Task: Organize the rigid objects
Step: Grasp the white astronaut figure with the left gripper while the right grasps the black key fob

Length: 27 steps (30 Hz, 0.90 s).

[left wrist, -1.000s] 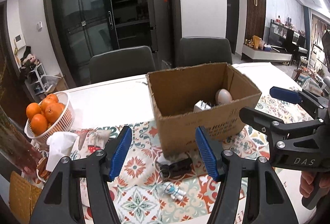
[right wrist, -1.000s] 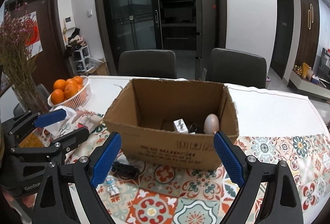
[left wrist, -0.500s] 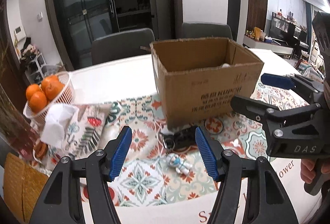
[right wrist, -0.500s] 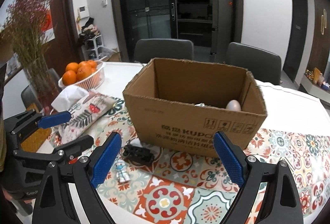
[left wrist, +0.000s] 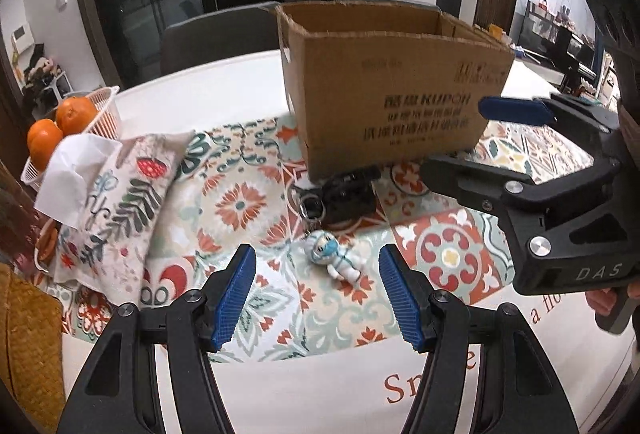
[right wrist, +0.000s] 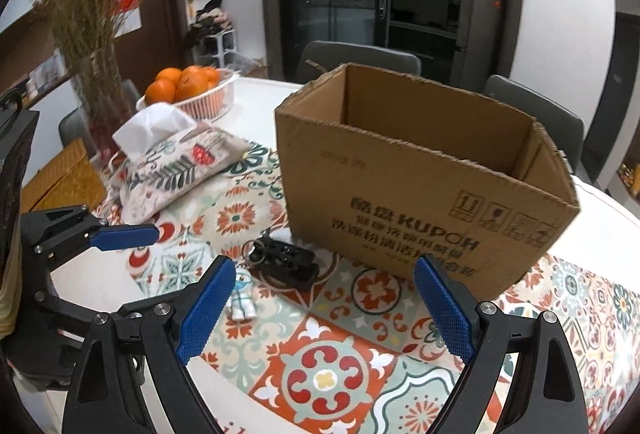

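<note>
On table [left wrist: 248, 78] before cardboard box [left wrist: 392, 90]: astronaut figure [left wrist: 334, 260] beside black keychain [left wrist: 346, 192] | left gripper [left wrist: 318, 294] wide, empty, just short of figure | right gripper [right wrist: 324, 310] wide, empty

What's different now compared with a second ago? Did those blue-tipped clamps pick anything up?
Nothing was picked up. Both came down lower and nearer the table: the left hand-held gripper now frames the little astronaut figure, and the box's inside has dropped out of view. The right hand-held gripper is lower too. Both stay open and empty. The cardboard box, black key fob and figure lie where they were.
</note>
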Available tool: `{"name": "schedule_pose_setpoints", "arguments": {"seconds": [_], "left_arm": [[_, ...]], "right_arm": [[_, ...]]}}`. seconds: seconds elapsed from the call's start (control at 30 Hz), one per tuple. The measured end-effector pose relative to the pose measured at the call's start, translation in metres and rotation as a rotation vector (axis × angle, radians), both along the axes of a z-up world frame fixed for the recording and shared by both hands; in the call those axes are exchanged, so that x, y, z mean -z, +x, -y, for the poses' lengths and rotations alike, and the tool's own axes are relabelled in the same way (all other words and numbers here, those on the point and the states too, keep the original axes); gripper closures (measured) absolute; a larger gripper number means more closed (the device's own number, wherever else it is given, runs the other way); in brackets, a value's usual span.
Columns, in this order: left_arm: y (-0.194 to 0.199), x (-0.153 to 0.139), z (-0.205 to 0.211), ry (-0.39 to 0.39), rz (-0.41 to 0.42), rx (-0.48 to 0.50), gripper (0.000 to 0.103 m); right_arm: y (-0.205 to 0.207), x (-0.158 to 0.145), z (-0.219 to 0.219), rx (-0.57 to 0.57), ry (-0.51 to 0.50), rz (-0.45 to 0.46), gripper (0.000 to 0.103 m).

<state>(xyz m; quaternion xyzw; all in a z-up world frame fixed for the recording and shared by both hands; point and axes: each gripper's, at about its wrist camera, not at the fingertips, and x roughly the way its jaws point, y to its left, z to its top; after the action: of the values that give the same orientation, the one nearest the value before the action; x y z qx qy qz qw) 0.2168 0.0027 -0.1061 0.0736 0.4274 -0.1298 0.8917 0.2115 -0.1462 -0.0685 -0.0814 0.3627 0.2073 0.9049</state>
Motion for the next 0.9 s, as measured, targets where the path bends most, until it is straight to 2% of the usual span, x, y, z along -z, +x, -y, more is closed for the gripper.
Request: {"name": "schedule_pose_setpoints", "arguments": {"seconds": [0.37, 0.73, 0.9], "left_arm": [[0.013, 0.032, 0.003, -0.01, -0.088, 0.054, 0.04], [0.026, 0.053, 0.012, 0.034, -0.091, 0.139, 0.04], [0.033, 0.058, 0.015, 0.055, -0.088, 0.167, 0.04]], "right_arm": [[0.018, 0.031, -0.017, -0.137, -0.066, -0.07, 0.011], [0.03, 0.054, -0.026, -0.226, -0.127, -0.092, 0.012], [0.039, 0.061, -0.029, -0.261, -0.151, -0.107, 0.017]]}}
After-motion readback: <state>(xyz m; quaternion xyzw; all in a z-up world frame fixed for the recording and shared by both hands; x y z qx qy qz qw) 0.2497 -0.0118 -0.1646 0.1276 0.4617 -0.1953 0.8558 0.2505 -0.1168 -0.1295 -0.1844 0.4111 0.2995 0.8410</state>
